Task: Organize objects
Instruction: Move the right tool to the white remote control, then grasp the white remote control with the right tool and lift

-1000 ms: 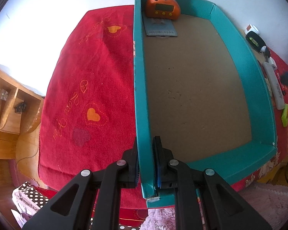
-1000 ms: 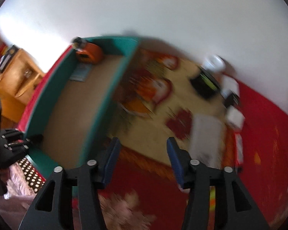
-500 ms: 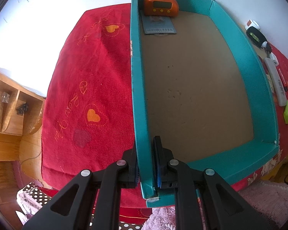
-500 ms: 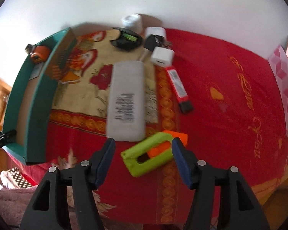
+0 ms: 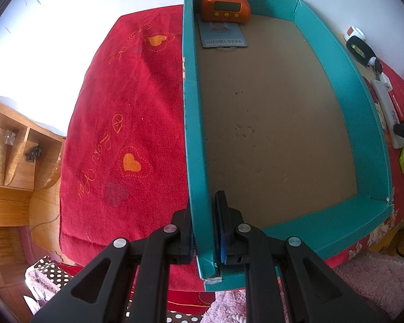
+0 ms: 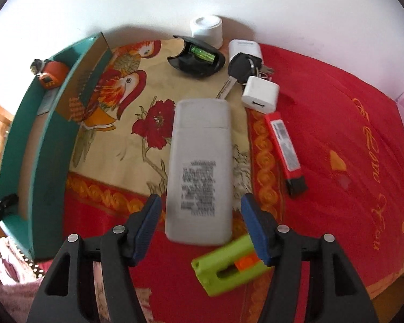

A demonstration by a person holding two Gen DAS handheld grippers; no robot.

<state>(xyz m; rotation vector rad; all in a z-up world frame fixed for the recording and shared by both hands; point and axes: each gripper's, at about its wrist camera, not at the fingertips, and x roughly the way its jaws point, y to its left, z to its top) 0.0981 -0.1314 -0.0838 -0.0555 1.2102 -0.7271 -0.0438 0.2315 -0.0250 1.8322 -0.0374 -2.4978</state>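
Left wrist view
- Left gripper [image 5: 204, 226]: jaws clamped on the near left wall of the teal box [image 5: 196, 140], one finger outside the wall, one inside.
- Teal box: open-topped, bare brown cardboard floor, resting on the red cloth [image 5: 126, 123] that covers the surface.
- Orange clock [image 5: 225, 7]: monkey figure on top, standing in the box's far left corner.
- Barcoded card [image 5: 223, 35]: lying flat on the box floor, just in front of the clock.
- Wooden shelf unit [image 5: 10, 150]: off to the left, beyond the cloth's edge.

Right wrist view
- Right gripper [image 6: 200, 226]: jaws apart, straddling the lower end of the grey-white bottle [image 6: 200, 167]; pads stand clear of its sides, nothing gripped.
- Grey-white bottle: lying flat on the parrot-print cloth [image 6: 121, 102], printed label up, cap end away from the gripper.
- Green utility knife [image 6: 226, 267]: orange slider, on the cloth just below the bottle, partly behind the right finger.
- Red utility knife [image 6: 284, 148]: right of the bottle, black tip toward the camera.
- White charger [image 6: 260, 97] and car key [image 6: 241, 68]: near the bottle's cap end.
- Black spirit level [image 6: 198, 59] and white cylinder [image 6: 206, 31]: farther back, by the wall.
- Teal box [image 6: 48, 140]: at the left, apart from the bottle.
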